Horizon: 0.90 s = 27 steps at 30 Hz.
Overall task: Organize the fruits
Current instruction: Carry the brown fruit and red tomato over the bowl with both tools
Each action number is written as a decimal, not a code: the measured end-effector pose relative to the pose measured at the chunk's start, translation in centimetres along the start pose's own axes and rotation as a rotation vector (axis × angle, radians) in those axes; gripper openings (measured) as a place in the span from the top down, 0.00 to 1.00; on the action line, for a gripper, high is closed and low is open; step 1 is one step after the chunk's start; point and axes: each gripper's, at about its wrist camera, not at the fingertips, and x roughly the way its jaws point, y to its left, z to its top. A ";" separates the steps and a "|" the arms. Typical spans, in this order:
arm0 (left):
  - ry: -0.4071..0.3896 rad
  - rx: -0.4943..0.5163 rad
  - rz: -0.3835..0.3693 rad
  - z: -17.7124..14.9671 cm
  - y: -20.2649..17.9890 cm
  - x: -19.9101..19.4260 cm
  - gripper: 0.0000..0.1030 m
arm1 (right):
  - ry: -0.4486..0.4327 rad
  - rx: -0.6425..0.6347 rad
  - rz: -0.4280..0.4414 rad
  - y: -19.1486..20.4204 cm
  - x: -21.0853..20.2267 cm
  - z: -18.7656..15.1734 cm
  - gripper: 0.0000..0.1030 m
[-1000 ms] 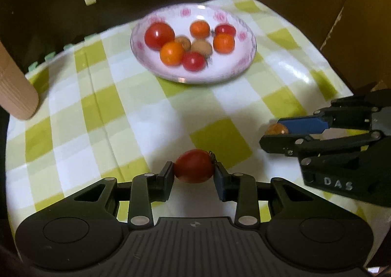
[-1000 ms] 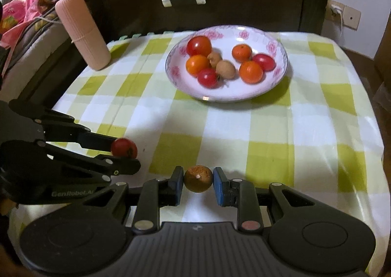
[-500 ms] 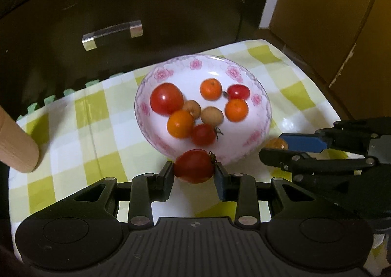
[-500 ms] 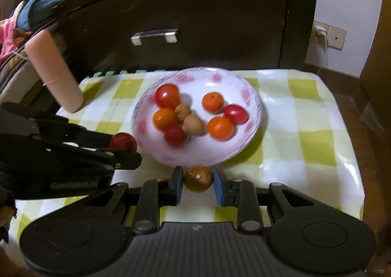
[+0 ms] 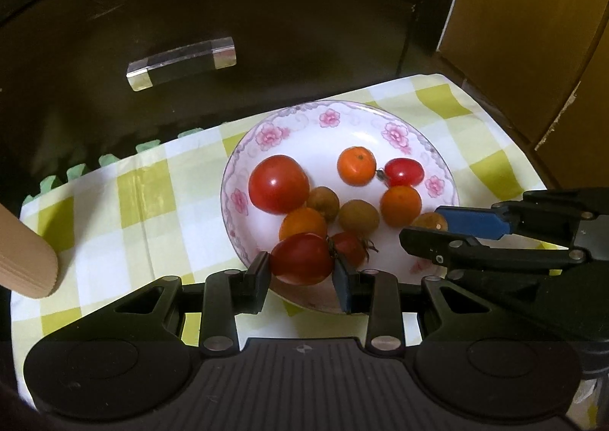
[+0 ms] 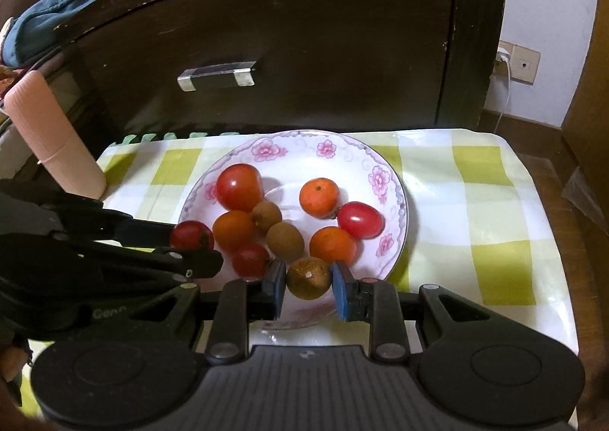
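A white plate with pink flowers [image 5: 331, 119] [image 6: 396, 195] sits on the checked cloth and holds several tomatoes, small oranges and brown longans. My left gripper [image 5: 302, 266] is shut on a red tomato [image 5: 300, 258] above the plate's near rim; it shows in the right wrist view [image 6: 192, 240] at the plate's left edge. My right gripper [image 6: 309, 278] is shut on a brown longan [image 6: 308, 277] above the near rim; it shows in the left wrist view [image 5: 434, 227] with the longan [image 5: 428, 221] at the plate's right side.
A yellow and white checked cloth [image 6: 475, 202] covers the small table. A pink ribbed cylinder [image 6: 53, 134] stands at the left. A dark cabinet with a clear handle [image 6: 217, 75] rises right behind the table. Brown cardboard [image 5: 533, 31] stands at the right.
Both grippers have moved forward from the table's front to the plate, each still holding its fruit, and now sit over the plate's near rim.
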 end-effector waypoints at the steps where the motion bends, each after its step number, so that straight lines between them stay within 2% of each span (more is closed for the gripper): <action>1: 0.001 0.000 0.002 0.1 0.0 0.2 0.59 | 0.001 0.002 -0.001 -0.1 0.2 0.1 0.75; 21: -0.011 0.011 0.043 0.8 0.2 1.9 0.60 | 0.013 0.010 -0.024 -0.5 2.9 0.3 0.74; 27: -0.017 0.006 0.045 0.9 0.2 1.9 0.57 | 0.011 0.022 -0.036 -0.9 3.2 0.3 0.74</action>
